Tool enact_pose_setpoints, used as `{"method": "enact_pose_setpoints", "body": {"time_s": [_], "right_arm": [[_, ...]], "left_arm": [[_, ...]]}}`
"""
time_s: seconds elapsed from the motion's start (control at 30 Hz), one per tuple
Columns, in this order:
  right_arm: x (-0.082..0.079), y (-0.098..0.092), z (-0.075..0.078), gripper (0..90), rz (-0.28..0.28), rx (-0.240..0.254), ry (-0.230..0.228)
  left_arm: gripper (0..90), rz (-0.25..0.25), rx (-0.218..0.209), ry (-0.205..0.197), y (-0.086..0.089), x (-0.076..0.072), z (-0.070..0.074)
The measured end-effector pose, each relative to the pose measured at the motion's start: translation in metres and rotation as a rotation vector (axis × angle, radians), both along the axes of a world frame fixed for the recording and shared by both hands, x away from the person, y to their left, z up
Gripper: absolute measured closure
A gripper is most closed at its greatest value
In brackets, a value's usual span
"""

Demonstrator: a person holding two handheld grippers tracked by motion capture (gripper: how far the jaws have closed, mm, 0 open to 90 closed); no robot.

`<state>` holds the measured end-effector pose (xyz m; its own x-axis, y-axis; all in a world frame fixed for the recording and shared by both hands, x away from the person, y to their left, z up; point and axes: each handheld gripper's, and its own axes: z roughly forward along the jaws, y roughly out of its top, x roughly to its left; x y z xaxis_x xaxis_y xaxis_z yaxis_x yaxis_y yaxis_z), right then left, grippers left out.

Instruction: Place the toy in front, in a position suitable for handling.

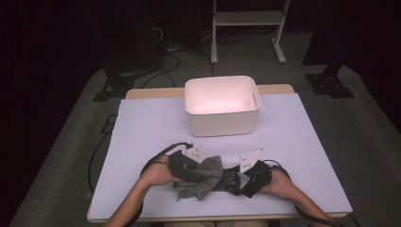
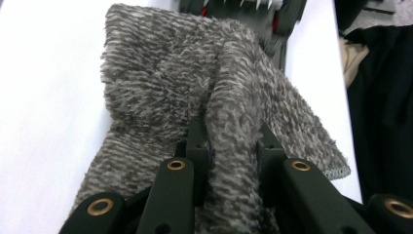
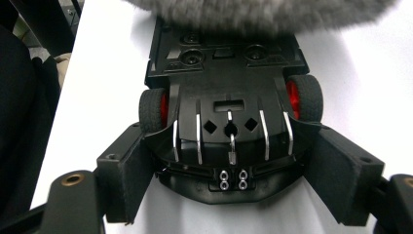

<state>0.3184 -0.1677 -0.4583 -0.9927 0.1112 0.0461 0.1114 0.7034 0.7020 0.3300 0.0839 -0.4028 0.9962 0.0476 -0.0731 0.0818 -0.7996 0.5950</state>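
— Start at the left. What has the left gripper [image 1: 196,165] got?

— A fuzzy grey cloth [image 2: 204,97]. In the left gripper view its jaws are clenched on a fold of it, and the rest of the cloth spreads forward over the white table [image 2: 44,97]. From above, the cloth [image 1: 202,176] lies bunched near the front edge of the table, between the two hands.

— And under the cloth?

— A black toy car [image 3: 229,102], lying belly-up — you can see its underside, its metal contact strips and its red-hubbed wheels. The cloth's far edge covers the end of the car that points away from the right gripper's camera.

— The right gripper [image 3: 229,165]?

— Its jaws are grasping the near end of the car from both sides, pads against the body. In the high view it [image 1: 236,179] sits just right of the cloth, touching the car.

— So which step is this?

— I'd judge it as wiping the car: the right side steadies it while the left drags the cloth over it. The white bin [image 1: 222,106] stands well apart, farther back and empty as far as I can tell — likely where things go afterwards.

— What does the next move need?

— Keeping the car pinned firmly, since the wheels could let it slip, and keeping the pinch on the cloth tight while sweeping it along the chassis.
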Motion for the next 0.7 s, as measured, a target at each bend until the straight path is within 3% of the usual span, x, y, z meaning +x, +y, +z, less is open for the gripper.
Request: {"method": "enact_pose_setpoints", "body": {"time_s": [0.17,0.3,0.47,0.7], "right_arm": [[-0.001,0.000,0.000,22.4,-0.001,-0.001,-0.003],[-0.001,0.000,0.000,22.4,0.002,-0.005,-0.011],[0.000,0.000,0.000,22.5,0.002,0.002,-0.006],[0.000,-0.001,-0.001,23.2,0.003,0.000,-0.011]], "left_arm": [[74.4,-0.062,-0.009,-0.025,-0.030,-0.002,0.001],[74.5,-0.077,-0.015,-0.034,-0.030,-0.002,0.001],[74.5,-0.051,-0.026,-0.037,-0.009,-0.003,-0.002],[74.5,0.085,-0.039,-0.031,0.047,0.001,-0.008]]}}
